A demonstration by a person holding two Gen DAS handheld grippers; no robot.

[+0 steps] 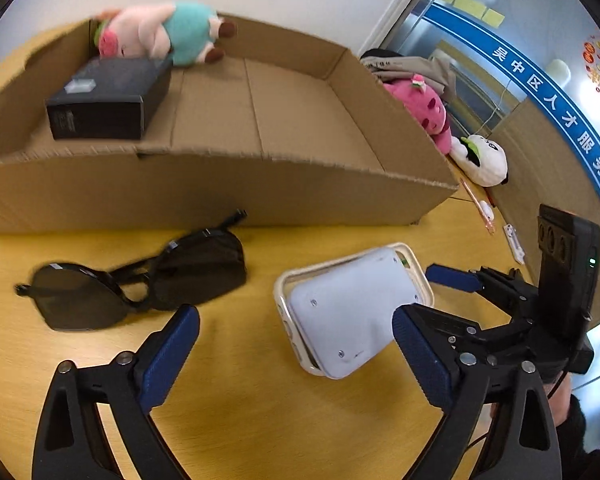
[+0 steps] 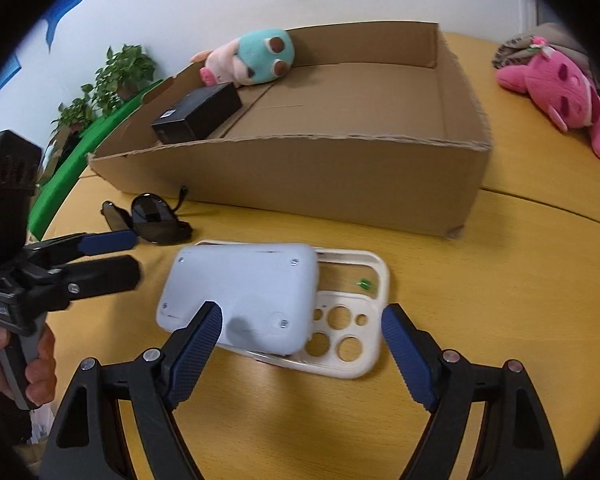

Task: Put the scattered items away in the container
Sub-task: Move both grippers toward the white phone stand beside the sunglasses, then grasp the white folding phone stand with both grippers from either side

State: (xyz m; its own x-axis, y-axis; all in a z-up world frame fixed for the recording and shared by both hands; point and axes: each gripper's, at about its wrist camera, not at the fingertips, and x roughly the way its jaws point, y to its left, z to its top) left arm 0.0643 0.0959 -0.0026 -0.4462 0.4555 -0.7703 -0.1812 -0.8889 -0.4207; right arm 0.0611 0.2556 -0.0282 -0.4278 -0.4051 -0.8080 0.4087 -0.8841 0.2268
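Note:
A cardboard box [image 1: 204, 192] [image 2: 300, 176] holds a black box [image 1: 108, 98] [image 2: 198, 114] and a pig plush [image 1: 160, 32] [image 2: 256, 58]. Black sunglasses [image 1: 140, 276] [image 2: 152, 218] lie on the yellow table in front of it. A white device [image 1: 348, 308] [image 2: 244, 292] rests on a cream phone case [image 2: 352, 320] [image 1: 284, 312]. My left gripper [image 1: 296, 344] [image 2: 112, 256] is open and empty between sunglasses and device. My right gripper [image 2: 300, 344] [image 1: 432, 292] is open, its fingers either side of the device and case.
A pink plush [image 1: 424, 112] [image 2: 560, 92] and a white plush [image 1: 480, 156] lie on the table right of the box, with clothing behind. Potted plants [image 2: 108, 80] stand at the far left. A pen [image 1: 476, 204] lies beside the box's right corner.

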